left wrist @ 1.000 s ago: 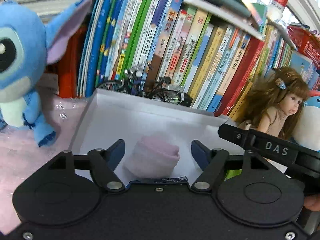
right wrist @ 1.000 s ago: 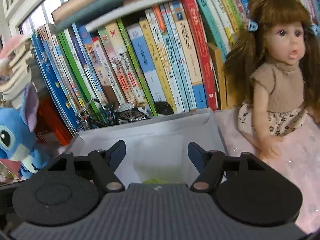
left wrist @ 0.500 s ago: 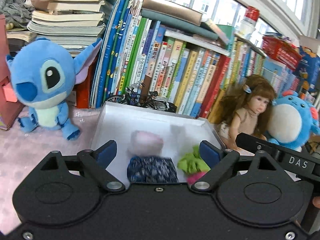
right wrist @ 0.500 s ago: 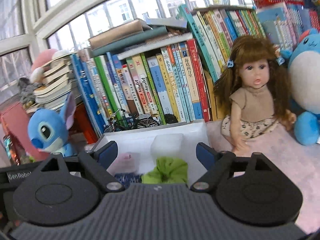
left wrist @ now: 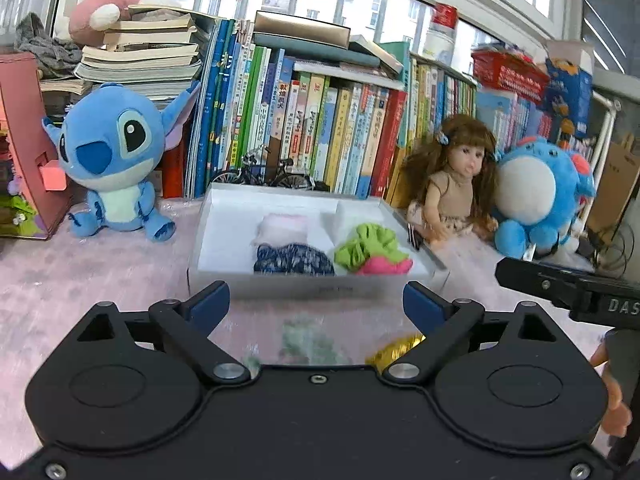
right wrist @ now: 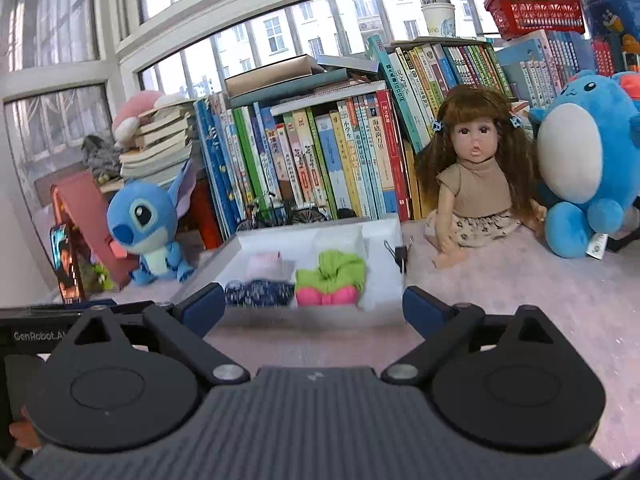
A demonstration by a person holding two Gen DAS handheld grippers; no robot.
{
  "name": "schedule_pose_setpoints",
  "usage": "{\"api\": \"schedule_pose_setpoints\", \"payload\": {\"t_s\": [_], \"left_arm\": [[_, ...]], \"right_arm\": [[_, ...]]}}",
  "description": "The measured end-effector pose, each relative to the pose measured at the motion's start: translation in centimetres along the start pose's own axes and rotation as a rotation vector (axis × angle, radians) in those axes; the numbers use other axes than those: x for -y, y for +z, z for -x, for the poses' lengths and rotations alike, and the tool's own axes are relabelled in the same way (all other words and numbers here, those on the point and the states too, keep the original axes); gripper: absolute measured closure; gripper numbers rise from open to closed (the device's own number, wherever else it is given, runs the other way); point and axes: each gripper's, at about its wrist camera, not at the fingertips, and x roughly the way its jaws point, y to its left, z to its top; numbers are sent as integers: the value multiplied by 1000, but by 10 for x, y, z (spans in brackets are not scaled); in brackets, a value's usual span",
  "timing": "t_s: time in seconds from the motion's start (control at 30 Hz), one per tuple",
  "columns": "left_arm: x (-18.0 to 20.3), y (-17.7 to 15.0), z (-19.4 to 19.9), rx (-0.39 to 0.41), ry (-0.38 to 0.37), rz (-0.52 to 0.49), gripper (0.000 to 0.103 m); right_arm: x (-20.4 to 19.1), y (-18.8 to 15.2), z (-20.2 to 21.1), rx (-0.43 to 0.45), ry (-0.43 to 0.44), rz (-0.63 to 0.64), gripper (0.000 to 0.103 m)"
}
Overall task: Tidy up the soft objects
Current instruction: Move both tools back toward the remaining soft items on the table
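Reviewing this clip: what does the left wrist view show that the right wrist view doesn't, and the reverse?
Only the left wrist view shows a gold item and a blurred greenish item on the pink surface before the white box, plus the right gripper's body at its right edge.

Only the right wrist view shows a black binder clip beside the box.

Both show the box holding pale pink, dark floral, green and hot pink soft pieces, with both grippers open and empty.
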Motion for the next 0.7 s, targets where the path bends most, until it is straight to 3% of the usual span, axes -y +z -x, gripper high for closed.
{"api": "schedule_pose_setpoints", "payload": {"t_s": [0.43, 0.7], "left_arm": [[12, -69, 35, 7, -23, 13, 10], [17, -95, 45, -4, 11, -29, 9]], "right_arm": [[-6, -66, 40, 12, -65, 109, 0], [-12, -96, 53, 11, -101, 138, 0]]}}
